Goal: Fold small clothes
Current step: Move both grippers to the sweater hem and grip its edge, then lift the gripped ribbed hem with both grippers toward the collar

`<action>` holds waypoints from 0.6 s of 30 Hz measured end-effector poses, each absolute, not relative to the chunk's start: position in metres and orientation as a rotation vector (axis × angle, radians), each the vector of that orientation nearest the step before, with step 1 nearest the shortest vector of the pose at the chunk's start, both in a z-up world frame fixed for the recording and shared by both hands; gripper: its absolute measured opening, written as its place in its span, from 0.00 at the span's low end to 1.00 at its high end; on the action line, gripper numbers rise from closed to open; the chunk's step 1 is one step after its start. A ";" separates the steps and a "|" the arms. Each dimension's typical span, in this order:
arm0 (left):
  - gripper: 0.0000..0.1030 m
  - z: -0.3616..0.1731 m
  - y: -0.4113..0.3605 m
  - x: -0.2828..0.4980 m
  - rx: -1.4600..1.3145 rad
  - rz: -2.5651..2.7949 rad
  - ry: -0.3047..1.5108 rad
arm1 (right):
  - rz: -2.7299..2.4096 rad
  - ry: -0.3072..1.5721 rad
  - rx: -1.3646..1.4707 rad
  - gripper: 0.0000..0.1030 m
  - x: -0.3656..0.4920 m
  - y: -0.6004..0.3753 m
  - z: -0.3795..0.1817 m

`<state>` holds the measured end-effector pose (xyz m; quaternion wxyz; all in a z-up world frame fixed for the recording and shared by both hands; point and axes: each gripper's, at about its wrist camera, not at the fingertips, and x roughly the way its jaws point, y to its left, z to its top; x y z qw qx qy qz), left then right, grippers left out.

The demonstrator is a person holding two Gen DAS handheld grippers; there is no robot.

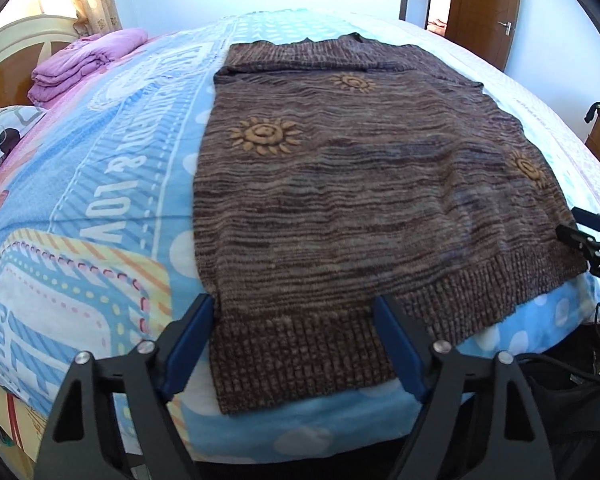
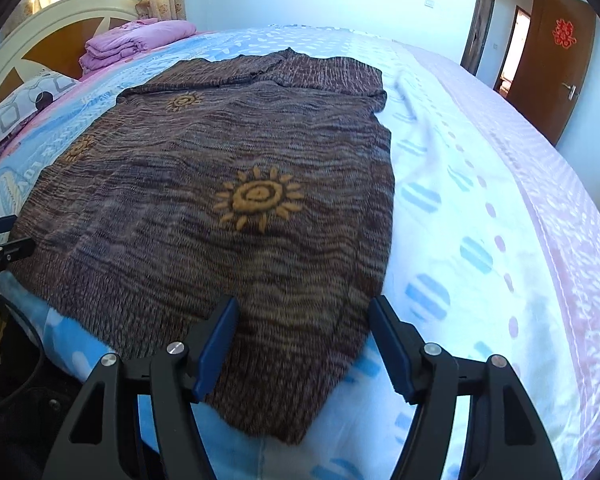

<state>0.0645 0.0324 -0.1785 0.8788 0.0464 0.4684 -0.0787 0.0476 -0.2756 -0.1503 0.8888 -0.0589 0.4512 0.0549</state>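
A brown striped knit sweater with orange sun motifs lies flat on the bed, ribbed hem toward me, sleeves folded in near the collar. My left gripper is open above the hem's left corner, one blue finger off the left edge, the other on the knit. My right gripper is open above the hem's right corner. The sweater also shows in the right wrist view. The right gripper shows at the right edge of the left wrist view; the left gripper shows at the left edge of the right wrist view.
The bed has a blue, white and pink patterned sheet. A folded purple blanket and a pillow lie by the headboard. A brown door stands open at the far right. The bed's near edge is just below the hem.
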 end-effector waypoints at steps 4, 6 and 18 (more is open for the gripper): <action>0.78 -0.181 0.028 0.058 0.111 -0.178 0.976 | 0.121 0.946 -0.114 0.66 0.043 -0.277 -0.153; 0.73 -0.182 0.027 0.056 0.113 -0.187 0.975 | 0.125 0.952 -0.108 0.66 0.041 -0.278 -0.153; 0.51 -0.178 0.037 0.054 0.054 -0.211 0.966 | 0.147 0.968 -0.106 0.64 0.031 -0.281 -0.155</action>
